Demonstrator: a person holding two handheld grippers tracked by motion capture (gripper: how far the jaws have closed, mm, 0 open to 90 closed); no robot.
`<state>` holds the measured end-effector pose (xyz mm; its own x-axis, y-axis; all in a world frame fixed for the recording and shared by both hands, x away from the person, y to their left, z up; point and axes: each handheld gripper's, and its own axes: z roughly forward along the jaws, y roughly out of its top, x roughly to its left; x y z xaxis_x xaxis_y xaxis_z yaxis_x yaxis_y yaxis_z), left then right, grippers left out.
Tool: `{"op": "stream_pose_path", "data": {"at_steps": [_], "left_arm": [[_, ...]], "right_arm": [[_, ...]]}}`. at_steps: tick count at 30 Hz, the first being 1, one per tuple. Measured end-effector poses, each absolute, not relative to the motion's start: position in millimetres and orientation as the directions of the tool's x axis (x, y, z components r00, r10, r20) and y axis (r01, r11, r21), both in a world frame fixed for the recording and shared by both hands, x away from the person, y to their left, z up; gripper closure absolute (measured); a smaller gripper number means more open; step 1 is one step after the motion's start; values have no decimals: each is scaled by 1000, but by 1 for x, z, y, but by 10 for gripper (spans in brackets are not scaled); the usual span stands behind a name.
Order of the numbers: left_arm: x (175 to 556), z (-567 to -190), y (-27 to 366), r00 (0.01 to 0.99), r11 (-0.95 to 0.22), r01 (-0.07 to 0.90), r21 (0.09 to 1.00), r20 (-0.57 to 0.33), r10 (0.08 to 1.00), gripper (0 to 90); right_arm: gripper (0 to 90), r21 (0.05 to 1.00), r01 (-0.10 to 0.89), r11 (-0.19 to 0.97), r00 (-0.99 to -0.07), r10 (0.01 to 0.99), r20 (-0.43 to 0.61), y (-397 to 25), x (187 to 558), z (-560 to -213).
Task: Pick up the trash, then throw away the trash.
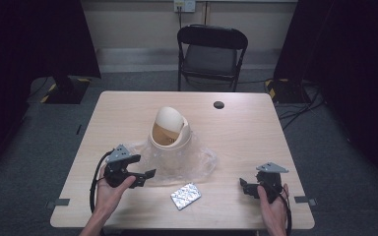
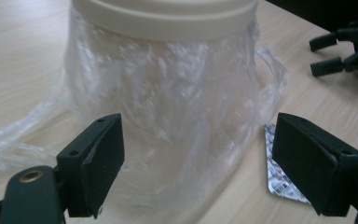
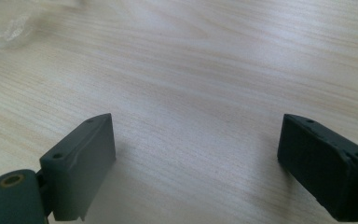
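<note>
High view: left gripper (image 1: pixel 145 176), jaws spread, faces clear bag (image 1: pixel 177 164) around bin (image 1: pixel 170 130); right gripper (image 1: pixel 246 186) spread, idle on worktop (image 1: pixel 236 128). Approach step; next, likely pinch film.

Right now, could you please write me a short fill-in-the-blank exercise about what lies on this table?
1. The cream bin stands on a clear plastic ____.
2. The silver blister pack lies between the left gripper and the ____ gripper.
3. Both grippers' jaws stand ____.
4. Beyond the table stands an empty black ____.

Missing words: bag; right; open; chair
</note>
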<state>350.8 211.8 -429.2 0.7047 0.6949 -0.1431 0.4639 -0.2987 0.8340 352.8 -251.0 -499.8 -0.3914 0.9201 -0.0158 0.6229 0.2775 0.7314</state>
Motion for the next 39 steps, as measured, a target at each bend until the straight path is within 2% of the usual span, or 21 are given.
{"op": "stream_pose_path", "data": {"at_steps": [12,22,25,30,33,36,39], "left_arm": [[341,-455,193,729,-341,495,799,-168,664,167],[328,-472,166,779,-425,474,771,-142,611,160],[322,-473,158,789,-444,458,770,-122,602,159],[312,-470,152,786,-416,460,784,-142,601,158],[305,-462,155,775,-436,428,792,-73,628,176],[299,-458,162,771,-399,429,810,-98,629,183],[293,-455,156,786,-416,398,818,-70,614,185]], "right_arm": [[103,730,626,275,-389,921,-14,-251,353,-500],[103,730,626,275,-389,921,-14,-251,353,-500],[103,730,626,275,-388,921,-14,-251,353,-500],[103,730,625,276,-389,921,-15,-251,353,-500],[103,730,626,275,-388,921,-14,-251,353,-500],[103,730,626,275,-388,921,-14,-251,353,-500],[103,730,626,275,-389,921,-14,-251,353,-500]]}}
